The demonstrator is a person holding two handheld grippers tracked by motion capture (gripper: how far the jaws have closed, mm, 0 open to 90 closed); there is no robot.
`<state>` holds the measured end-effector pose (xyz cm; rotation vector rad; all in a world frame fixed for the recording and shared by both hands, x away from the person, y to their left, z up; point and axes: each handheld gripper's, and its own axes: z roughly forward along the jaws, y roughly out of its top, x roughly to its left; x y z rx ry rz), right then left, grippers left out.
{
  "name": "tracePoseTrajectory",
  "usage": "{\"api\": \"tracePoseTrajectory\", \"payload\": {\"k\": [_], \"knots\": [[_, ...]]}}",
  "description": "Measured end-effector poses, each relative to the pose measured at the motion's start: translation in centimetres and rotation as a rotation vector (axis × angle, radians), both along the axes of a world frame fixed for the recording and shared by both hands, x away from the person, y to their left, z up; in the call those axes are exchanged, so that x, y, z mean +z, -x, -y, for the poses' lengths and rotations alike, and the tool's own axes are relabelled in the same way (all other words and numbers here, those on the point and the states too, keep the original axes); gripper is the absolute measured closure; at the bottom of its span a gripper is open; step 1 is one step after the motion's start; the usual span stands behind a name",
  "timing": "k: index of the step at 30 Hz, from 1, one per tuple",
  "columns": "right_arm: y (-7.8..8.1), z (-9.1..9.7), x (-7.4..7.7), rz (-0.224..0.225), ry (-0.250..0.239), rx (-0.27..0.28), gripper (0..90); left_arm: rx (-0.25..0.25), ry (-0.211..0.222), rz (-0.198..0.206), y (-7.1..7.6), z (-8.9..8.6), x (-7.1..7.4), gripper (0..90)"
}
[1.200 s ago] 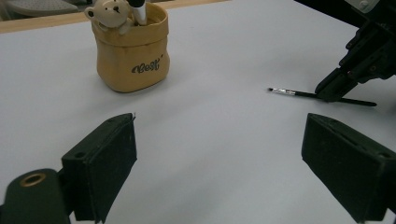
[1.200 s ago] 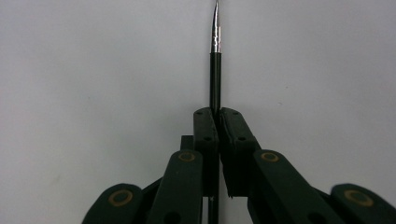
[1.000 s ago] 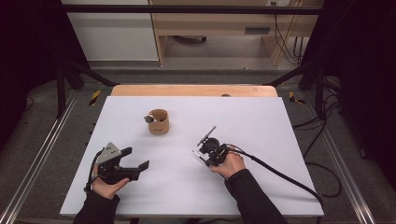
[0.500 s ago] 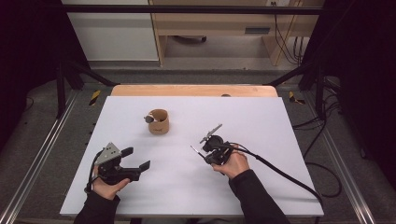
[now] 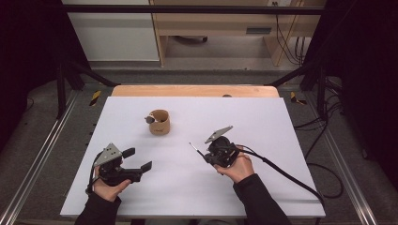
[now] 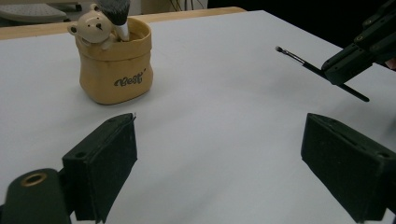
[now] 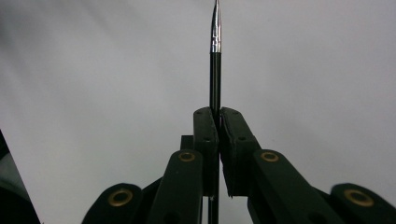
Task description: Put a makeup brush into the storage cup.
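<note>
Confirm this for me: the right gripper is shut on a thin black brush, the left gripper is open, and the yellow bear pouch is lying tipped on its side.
One thing is wrong: the yellow bear pouch stands upright, with a fluffy brush sticking out of its top, as the left gripper view shows. The rest holds: the right gripper is shut on the thin black brush, and the left gripper is open.

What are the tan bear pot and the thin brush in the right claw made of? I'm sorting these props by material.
Tan bear pot: looks like glazed ceramic; soft sheen, moulded bear, printed lettering, though its creased shape imitates a bag. Thin brush: glossy black handle, plastic or lacquered wood, hard to tell; shiny silvery ferrule, likely metal; dark bristle tip, clamped in the right claw.
</note>
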<state>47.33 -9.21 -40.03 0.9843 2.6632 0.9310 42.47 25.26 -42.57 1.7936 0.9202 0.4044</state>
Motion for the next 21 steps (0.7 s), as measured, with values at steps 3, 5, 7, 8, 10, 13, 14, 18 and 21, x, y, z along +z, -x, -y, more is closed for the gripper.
{"api": "tracePoseTrajectory", "payload": {"k": [3,5,7,8,10,13,14,18,21], "knots": [[0.3,0.2,0.2,0.011,-0.027,-0.003,85.7,-0.004,0.000,-0.001,0.0,0.2,0.1,10.0],[0.4,0.4,0.2,0.023,-0.047,0.005,85.7,-0.006,0.003,0.002,0.1,0.2,0.2,10.0],[0.6,0.5,0.2,0.033,-0.069,0.009,85.7,-0.007,0.015,0.004,0.2,0.3,0.3,10.0],[0.6,0.6,0.2,0.038,-0.077,0.008,85.7,-0.009,0.017,0.007,0.2,0.3,0.4,10.0],[0.7,0.8,0.2,0.049,-0.100,0.009,85.7,-0.010,0.022,0.004,0.2,0.4,0.4,10.0],[0.9,1.1,0.2,0.061,-0.134,0.007,85.7,-0.013,0.032,0.011,0.3,0.5,0.7,10.0],[1.0,1.2,0.1,0.069,-0.136,0.007,85.7,-0.015,0.029,0.014,0.3,0.5,0.8,10.0],[1.1,1.4,0.0,0.076,-0.168,0.005,85.7,-0.016,0.038,0.017,0.4,0.7,1.0,10.0],[1.3,1.6,0.0,0.091,-0.187,0.013,85.7,-0.024,0.042,0.027,0.5,0.8,1.4,10.0]]}}
